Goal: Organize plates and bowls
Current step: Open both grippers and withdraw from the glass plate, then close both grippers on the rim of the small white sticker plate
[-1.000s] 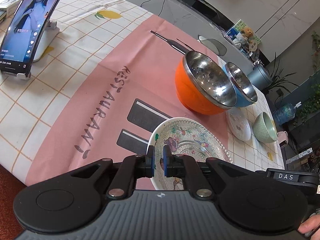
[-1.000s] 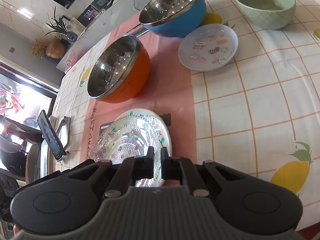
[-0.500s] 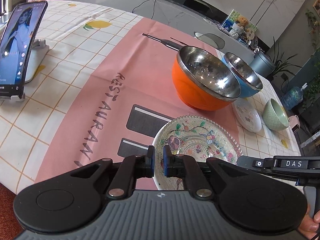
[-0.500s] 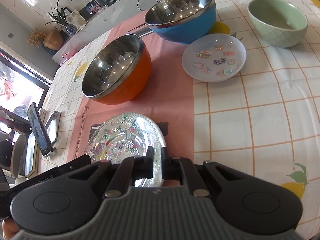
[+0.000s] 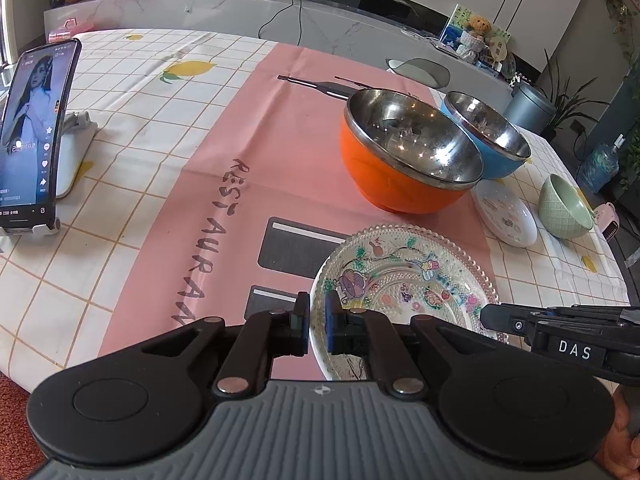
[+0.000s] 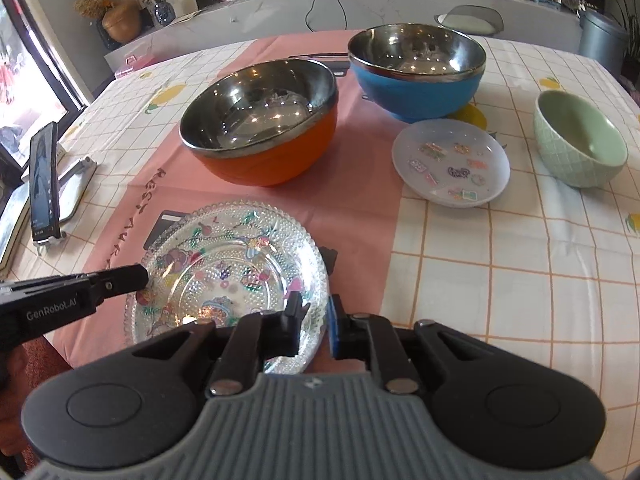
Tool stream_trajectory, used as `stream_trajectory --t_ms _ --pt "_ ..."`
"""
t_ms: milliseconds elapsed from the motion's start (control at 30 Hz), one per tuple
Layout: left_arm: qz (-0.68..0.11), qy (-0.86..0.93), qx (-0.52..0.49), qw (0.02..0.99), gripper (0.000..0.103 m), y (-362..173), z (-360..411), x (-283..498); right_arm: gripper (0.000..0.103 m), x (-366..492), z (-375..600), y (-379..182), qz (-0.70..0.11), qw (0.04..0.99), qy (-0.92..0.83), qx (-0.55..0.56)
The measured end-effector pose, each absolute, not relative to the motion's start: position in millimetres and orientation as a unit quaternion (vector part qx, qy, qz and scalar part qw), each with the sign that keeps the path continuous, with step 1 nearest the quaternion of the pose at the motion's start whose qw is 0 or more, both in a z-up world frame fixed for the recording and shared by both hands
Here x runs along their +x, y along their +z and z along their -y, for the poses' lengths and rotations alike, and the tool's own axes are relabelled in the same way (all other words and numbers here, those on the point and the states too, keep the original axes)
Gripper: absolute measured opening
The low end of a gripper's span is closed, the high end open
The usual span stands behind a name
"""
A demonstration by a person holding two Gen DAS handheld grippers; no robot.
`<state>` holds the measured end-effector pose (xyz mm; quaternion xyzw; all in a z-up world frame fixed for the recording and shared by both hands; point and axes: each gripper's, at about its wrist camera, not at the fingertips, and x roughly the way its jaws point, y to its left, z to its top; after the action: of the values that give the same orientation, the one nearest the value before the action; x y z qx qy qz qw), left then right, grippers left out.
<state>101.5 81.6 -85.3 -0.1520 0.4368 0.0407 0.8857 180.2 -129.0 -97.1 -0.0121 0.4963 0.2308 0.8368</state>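
Note:
A clear patterned glass plate [image 5: 404, 280] [image 6: 232, 272] is near the table's front edge. My left gripper [image 5: 317, 322] is shut on its left rim. My right gripper [image 6: 314, 322] is shut on its right rim. Each gripper shows in the other's view, the right one [image 5: 560, 332] and the left one [image 6: 72, 296]. Behind the plate stand an orange steel-lined bowl [image 5: 404, 160] [image 6: 260, 120], a blue steel-lined bowl [image 5: 486, 132] [image 6: 416, 68], a small white plate [image 5: 506, 212] [image 6: 452, 160] and a green bowl [image 5: 564, 206] [image 6: 580, 140].
A pink mat [image 5: 248, 132] lies on a checked tablecloth [image 6: 500, 280]. A phone on a stand [image 5: 34, 136] [image 6: 44, 184] is at the left. Dark chopsticks [image 5: 316, 84] lie behind the orange bowl. A counter and a grey bin [image 5: 528, 108] are beyond the table.
Both wrist views have levelled out and turned, so the plate sits more to the right in the left view and left in the right view. Both grippers stay shut on its rim.

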Motion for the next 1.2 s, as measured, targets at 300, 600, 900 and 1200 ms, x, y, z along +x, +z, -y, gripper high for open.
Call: stream_trajectory --t_ms 300,600,900,1200 --pt "-0.417 0.024 -0.151 0.896 0.014 -60.7 -70.0 110.4 0.038 183.7 163.2 -83.2 -0.469 0.856 0.214 0.041" --pt "-0.404 -0.072 -0.17 0.896 0.016 -48.9 -10.2 151.4 0.043 198.9 216.8 -83.8 -0.449 0.88 0.129 0.088" --pt "-0.424 -0.058 -0.171 0.887 0.023 -66.5 35.3 203.8 0.043 225.1 239.7 -90.0 -0.421 0.896 0.098 0.1" --pt "-0.449 -0.026 -0.175 0.876 0.031 -87.7 47.3 240.5 0.041 264.5 241.2 -111.4 -0.423 0.891 0.097 0.133"
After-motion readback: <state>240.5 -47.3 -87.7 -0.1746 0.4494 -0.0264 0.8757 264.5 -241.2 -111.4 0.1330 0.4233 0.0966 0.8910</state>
